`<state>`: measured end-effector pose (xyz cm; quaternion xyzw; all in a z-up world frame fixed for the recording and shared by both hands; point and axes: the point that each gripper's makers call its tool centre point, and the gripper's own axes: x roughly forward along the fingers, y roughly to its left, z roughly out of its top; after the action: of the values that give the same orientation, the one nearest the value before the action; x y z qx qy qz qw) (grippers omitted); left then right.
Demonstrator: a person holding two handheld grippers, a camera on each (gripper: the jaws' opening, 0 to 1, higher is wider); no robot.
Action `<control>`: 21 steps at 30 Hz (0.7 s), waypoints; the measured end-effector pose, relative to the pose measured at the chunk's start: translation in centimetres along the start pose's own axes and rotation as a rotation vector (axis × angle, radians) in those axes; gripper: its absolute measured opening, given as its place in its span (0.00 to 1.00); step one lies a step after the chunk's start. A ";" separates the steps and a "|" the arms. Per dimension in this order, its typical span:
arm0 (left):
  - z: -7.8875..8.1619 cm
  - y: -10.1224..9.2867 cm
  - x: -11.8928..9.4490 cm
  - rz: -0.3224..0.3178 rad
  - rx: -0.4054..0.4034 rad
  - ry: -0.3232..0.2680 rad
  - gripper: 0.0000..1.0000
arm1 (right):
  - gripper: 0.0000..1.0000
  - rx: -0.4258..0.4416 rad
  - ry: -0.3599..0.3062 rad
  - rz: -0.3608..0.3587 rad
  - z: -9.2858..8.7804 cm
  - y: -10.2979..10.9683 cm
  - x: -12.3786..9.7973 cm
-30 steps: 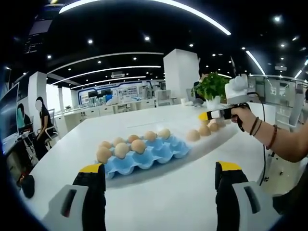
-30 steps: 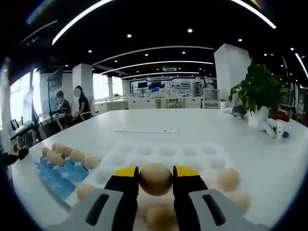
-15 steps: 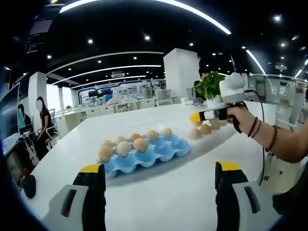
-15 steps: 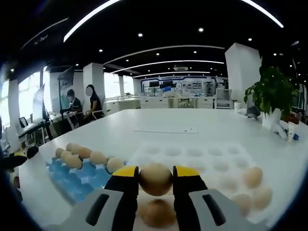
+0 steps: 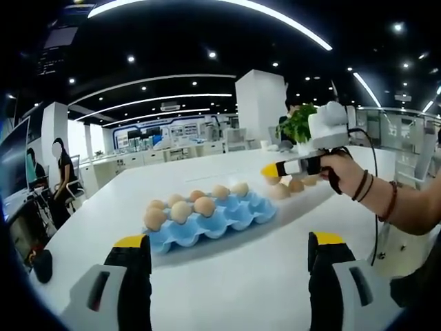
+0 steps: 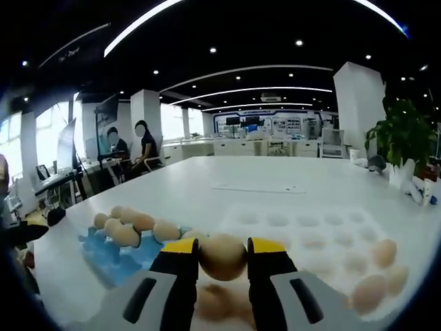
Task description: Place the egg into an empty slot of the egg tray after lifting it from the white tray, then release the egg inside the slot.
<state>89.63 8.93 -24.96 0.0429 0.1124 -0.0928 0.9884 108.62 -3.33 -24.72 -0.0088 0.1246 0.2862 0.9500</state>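
**A:** What do we see in the left gripper view?

**B:** Our left gripper [image 5: 231, 276] has its jaws wide apart with nothing between them. It sits low over the white table [image 5: 234, 296]. Past it is the blue egg tray [image 5: 210, 222]. Six eggs sit along its far side, and the cups on the near side look empty.

**A:** And our other hand?

**B:** Our right gripper [image 5: 270, 171] comes in from the right, held up above the table. It is between the blue tray and the eggs on the white tray [image 5: 293, 186]. We cannot see an egg at its tip from here; it is too small to tell.

**A:** What about the right gripper view?

**B:** There we see it well. Our right gripper [image 6: 222, 256] is squeezed on the egg [image 6: 222, 256], one jaw on each side. The egg is up in the air, not in any cup. The white tray [image 6: 310, 231] is below and to the right, with a few eggs left in it. The blue egg tray [image 6: 110, 249] is down to the left.

**A:** So how far are we?

**B:** We think the lifting is done. We are carrying the egg over. What is left is to bring it above an empty cup, lower it in, and let go.
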 end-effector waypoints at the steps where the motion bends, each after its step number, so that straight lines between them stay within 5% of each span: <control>1: -0.1 -0.1 0.0 0.000 0.002 0.004 0.96 | 0.28 0.006 -0.001 0.009 0.0 0.3 0.1; 21: 0.1 0.5 -0.2 0.003 -0.005 -0.008 0.96 | 0.28 -0.036 -0.025 0.139 0.1 6.6 2.2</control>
<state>89.49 9.43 -24.81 0.0403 0.1088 -0.0912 0.9890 106.77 3.42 -24.77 -0.0136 0.1081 0.3539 0.9289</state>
